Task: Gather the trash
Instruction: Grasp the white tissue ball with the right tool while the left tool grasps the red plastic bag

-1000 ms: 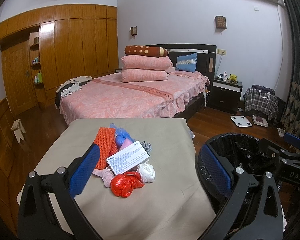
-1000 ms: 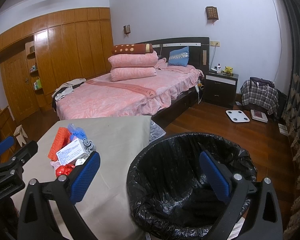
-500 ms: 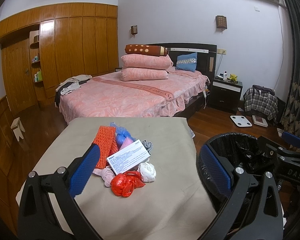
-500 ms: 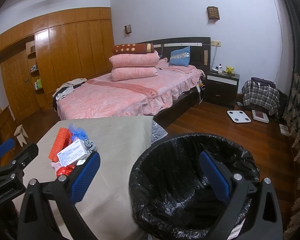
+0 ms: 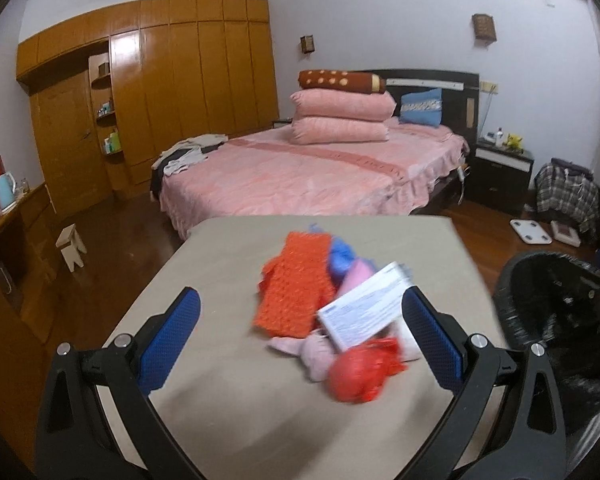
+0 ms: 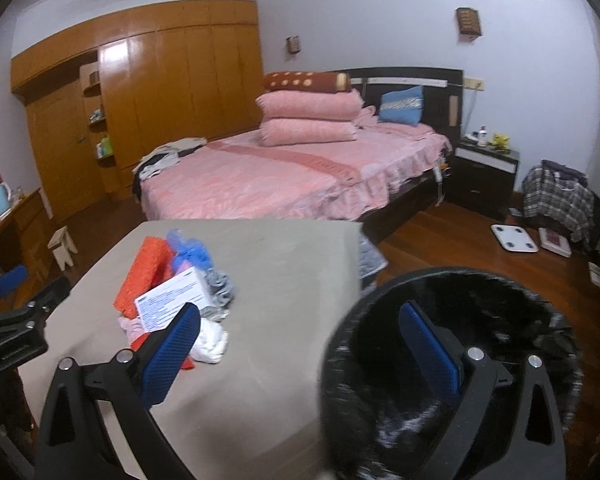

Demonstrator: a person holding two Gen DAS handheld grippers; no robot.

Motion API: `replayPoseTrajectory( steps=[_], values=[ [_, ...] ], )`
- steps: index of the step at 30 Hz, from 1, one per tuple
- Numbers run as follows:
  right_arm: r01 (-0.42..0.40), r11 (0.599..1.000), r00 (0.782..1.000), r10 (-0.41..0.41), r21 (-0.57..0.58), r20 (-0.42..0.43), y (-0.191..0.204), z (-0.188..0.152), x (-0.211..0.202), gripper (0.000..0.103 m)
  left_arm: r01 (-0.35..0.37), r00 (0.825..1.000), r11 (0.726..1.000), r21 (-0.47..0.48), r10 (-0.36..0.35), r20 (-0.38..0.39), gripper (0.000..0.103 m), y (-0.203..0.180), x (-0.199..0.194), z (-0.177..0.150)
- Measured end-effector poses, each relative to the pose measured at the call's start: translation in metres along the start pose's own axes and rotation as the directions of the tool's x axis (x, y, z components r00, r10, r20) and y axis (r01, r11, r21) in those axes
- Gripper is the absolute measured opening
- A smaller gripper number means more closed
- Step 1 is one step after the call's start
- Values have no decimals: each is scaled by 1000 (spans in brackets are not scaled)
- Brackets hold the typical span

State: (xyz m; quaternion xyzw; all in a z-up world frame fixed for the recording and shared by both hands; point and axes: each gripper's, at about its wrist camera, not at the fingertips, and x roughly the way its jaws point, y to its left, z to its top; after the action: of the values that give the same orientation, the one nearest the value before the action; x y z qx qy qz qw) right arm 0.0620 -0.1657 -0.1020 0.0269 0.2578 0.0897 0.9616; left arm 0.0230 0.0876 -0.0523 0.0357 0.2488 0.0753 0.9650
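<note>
While both jaws stand spread and empty, left gripper [image 5: 300, 338] faces the trash pile [image 5: 332, 304] on the worktop [image 5: 236, 408], apparently for pickup; right gripper [image 6: 300, 354] hovers by the bin [image 6: 452, 364].

Left hand-held gripper [image 5: 300, 334] hovers with blue pads spread wide, empty; right hand-held gripper [image 6: 300, 346] likewise gapes wide and empty

Both wrist views face the bed [image 5: 312, 176] across the tabletop [image 5: 236, 400] – left close above the trash pile [image 5: 332, 312], right over the bin [image 6: 452, 364] – sharing both.
</note>
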Motion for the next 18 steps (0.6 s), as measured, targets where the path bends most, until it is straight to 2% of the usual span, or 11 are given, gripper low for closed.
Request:
replayPoseTrajectory(
  steps=[4, 11, 18],
  values=[
    [-18, 999, 1000, 17, -41, -23, 23, -4, 29, 95, -2, 999, 1000, 18, 2, -41, 98, 8, 24, -14],
    [-38, 995, 992, 26, -92, -125, 49, -25, 86, 88, 36, 993, 999, -4, -36, -111, 98, 20, 67, -27],
    [-92, 987, 977, 64, -132, -202, 69, -41, 106, 85, 19, 988, 999, -34, -24, -152, 98, 34, 84, -37]
  ],
)
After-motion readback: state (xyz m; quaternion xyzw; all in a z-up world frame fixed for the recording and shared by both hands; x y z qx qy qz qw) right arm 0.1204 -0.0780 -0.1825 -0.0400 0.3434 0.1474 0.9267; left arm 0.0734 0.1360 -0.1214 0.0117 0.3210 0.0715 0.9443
